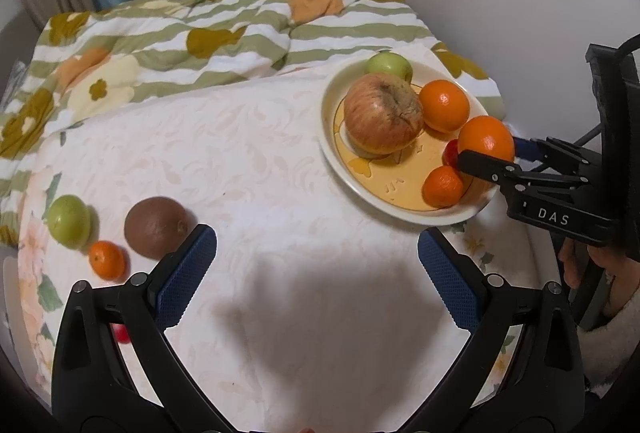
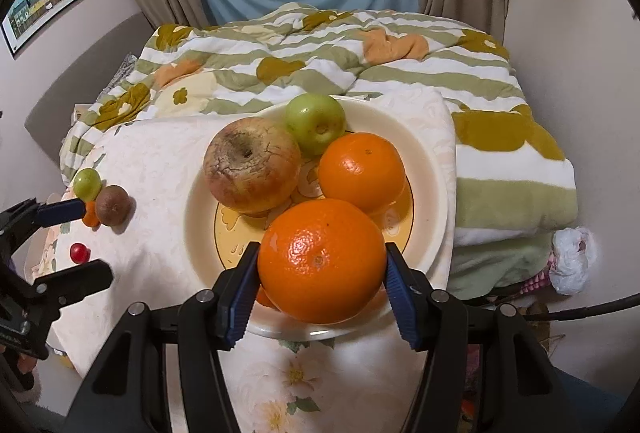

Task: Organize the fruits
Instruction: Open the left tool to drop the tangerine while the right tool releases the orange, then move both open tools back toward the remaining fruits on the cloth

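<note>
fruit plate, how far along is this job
Done: on the plate sit a red apple, green apple, orange and mandarin. In hand: the right gripper brackets a big orange. Left: kiwi, green fruit, small mandarin.

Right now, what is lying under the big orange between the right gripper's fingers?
Under the big orange lies the plate. A small orange and a small red fruit sit beside it there. Whether the big orange touches the plate is hidden.
</note>
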